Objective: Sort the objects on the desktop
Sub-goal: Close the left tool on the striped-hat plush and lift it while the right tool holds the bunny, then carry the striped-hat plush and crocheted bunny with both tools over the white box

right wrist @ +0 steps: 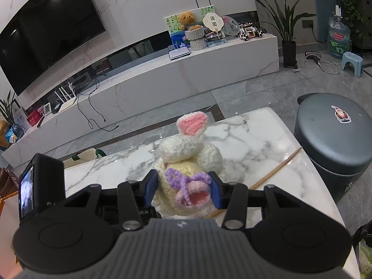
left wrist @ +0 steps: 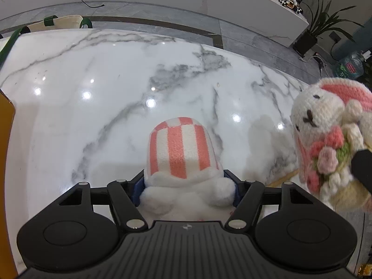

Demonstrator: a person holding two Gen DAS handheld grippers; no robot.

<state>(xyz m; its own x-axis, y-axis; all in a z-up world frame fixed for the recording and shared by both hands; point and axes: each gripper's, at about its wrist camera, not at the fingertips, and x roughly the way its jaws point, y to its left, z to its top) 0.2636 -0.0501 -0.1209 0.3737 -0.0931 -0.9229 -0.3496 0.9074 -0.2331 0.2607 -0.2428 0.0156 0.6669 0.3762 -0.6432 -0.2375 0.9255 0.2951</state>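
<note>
No writing I can read. My left gripper (left wrist: 188, 186) clamps the striped plush (left wrist: 183, 153); my right gripper (right wrist: 183, 190) clamps the crocheted rabbit (right wrist: 186, 162), with a chopstick (right wrist: 276, 167) and grey bin (right wrist: 332, 144) beside it.

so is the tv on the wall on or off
Off. In the right wrist view the tv has a plain black screen, showing only reflected ceiling lights and no picture.
</note>
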